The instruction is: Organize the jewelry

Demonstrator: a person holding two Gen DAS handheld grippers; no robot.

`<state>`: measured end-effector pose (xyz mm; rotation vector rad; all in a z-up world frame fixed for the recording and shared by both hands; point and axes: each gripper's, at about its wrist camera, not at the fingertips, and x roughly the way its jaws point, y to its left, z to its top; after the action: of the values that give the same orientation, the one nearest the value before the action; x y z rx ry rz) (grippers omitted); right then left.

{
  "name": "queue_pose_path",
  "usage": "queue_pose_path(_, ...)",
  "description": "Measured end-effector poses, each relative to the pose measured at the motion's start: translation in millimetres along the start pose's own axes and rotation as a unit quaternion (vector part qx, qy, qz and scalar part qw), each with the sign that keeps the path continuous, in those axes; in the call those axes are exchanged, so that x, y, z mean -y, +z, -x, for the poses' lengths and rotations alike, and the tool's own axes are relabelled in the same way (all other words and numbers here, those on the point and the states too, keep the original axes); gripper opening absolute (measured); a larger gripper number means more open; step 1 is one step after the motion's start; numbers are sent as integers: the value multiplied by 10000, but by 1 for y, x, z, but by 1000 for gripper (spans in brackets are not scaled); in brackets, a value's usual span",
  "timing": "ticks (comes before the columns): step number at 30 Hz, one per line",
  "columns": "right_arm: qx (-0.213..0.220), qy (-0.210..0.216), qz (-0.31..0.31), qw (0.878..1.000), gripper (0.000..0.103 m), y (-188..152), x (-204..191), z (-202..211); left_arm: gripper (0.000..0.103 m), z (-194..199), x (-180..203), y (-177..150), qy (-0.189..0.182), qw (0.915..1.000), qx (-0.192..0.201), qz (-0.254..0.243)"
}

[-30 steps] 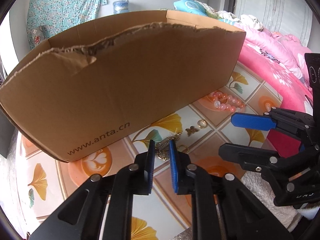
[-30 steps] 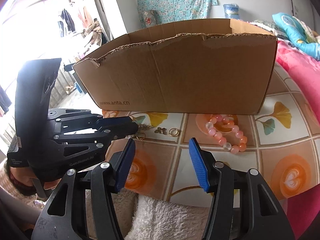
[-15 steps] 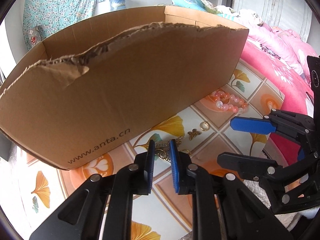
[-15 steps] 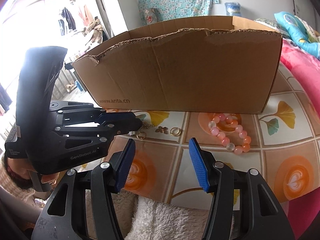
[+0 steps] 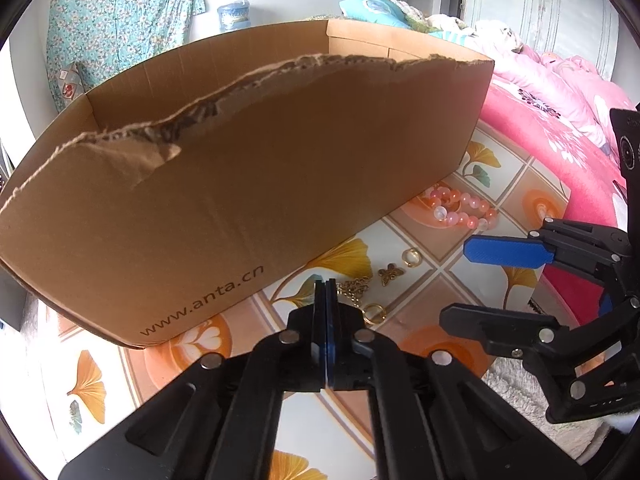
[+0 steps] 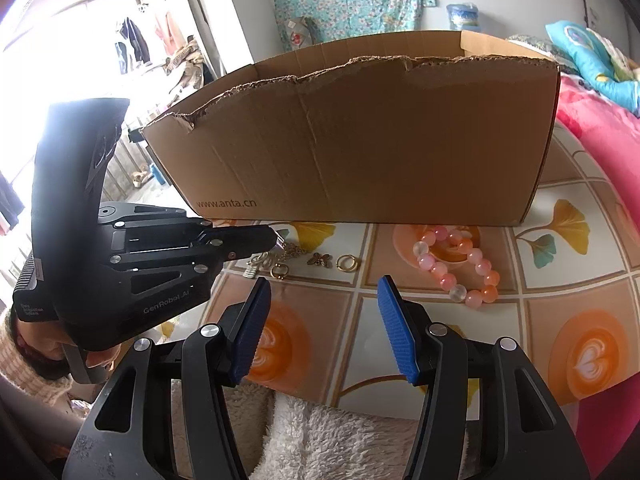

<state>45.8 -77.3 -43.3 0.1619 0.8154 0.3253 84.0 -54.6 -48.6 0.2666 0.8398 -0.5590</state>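
Jewelry lies in a row on the patterned table [image 6: 520,360], right in front of the cardboard box [image 5: 240,184], and your left gripper [image 5: 325,286] has its pads pressed flat together at the near end of the gold chain [image 5: 354,286]. Whether any link is actually caught between them, you cannot tell; the chain shows only beside the tips. Your right gripper [image 6: 326,322] hangs with fingers spread and nothing between them, short of the butterfly charm [image 6: 320,259] and the small gold ring [image 6: 347,263]. The pink bead bracelet [image 6: 460,264] sits further right, near the box's corner.

The risk, as it looks: lift now and the pads may come up bare, or snag a single link so the chain drags the hoop [image 5: 373,313] beside it, or slips free over the torn box wall.
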Motion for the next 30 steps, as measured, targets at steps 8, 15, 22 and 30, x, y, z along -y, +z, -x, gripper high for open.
queue_pose_path(8, 67, -28, 6, 10000, 52, 0, 3, 6, 0, 11, -9, -4, 90, 9999, 56, 64)
queue_pose_path(15, 68, -13, 19, 10000, 52, 1, 3, 7, 9, 21, -7, -14, -257, 9996, 21, 71)
queue_pose_path(22, 55, -17, 31, 10000, 52, 2, -1, 5, 13, 17, 9, -22, -121, 9992, -136, -356)
queue_pose_path(30, 53, -13, 26, 10000, 52, 3, -5, 3, 13, 9, 13, -18, -28, 9986, -157, -512)
